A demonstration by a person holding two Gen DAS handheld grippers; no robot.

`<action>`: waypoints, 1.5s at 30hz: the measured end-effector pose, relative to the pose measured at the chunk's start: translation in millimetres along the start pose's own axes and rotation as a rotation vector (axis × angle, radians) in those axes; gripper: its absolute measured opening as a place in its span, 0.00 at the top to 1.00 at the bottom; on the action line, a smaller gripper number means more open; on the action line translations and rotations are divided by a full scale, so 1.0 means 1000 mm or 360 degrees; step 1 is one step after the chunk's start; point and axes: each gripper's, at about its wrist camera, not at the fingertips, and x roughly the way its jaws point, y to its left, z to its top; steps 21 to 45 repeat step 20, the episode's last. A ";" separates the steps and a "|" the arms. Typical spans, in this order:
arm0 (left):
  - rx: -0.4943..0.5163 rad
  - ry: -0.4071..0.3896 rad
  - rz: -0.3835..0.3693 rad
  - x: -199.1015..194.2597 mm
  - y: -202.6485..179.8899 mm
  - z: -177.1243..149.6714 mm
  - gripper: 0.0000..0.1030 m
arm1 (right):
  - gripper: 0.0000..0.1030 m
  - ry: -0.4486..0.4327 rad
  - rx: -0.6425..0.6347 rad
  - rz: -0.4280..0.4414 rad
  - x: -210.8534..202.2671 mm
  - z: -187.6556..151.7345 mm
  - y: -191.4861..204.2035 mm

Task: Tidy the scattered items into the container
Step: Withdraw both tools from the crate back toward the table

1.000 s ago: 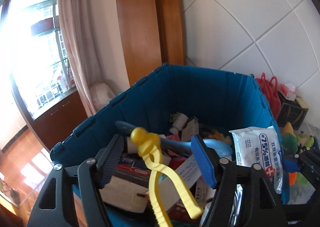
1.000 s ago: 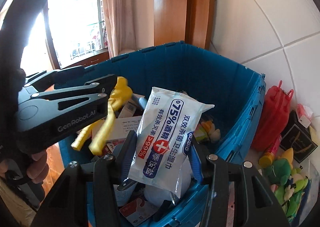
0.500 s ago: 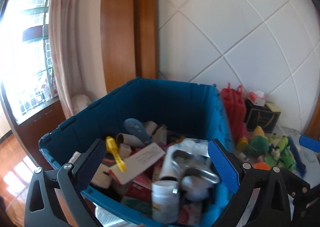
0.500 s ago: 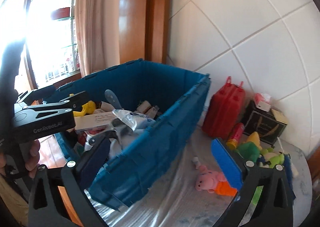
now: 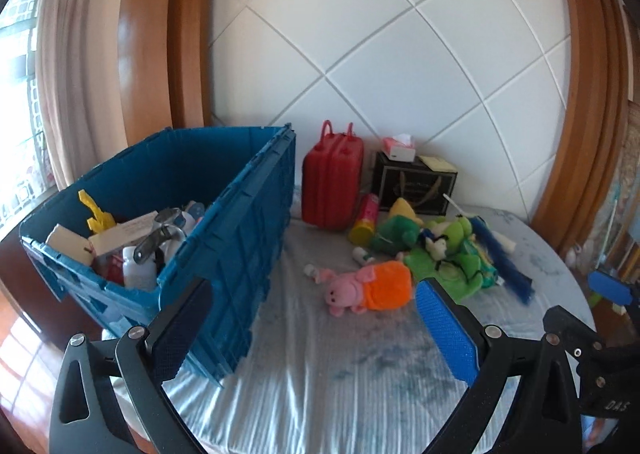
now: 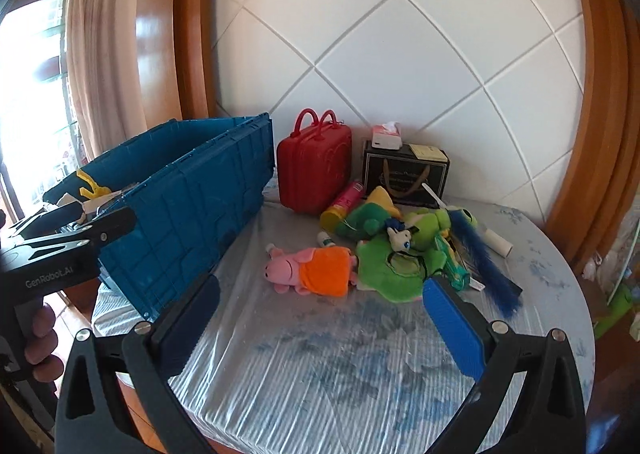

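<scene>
White quilted wall panels back a round tabletop (image 6: pixel 360 374) where the pink pig plush (image 6: pixel 308 268) lies just beside the blue crate (image 5: pixel 240 222). Both the left hand-held gripper (image 5: pixel 312 330) and right hand-held gripper (image 6: pixel 320 328) have just spread wide, empty; straddle the pig's orange middle before squeezing.

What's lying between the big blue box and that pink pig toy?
Nothing: between the blue crate and the pink pig plush there is only bare plastic-covered tabletop, clearest in the right wrist view.
</scene>
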 end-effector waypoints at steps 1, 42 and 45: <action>0.0015 -0.0002 -0.0002 -0.006 -0.004 -0.003 0.01 | 0.00 0.0001 0.0002 -0.0006 -0.006 -0.004 -0.004; 0.0078 -0.0016 0.0009 -0.078 0.013 -0.035 0.01 | 0.00 0.0026 0.0114 -0.0042 -0.056 -0.045 0.020; 0.0078 -0.0016 0.0009 -0.078 0.013 -0.035 0.01 | 0.00 0.0026 0.0114 -0.0042 -0.056 -0.045 0.020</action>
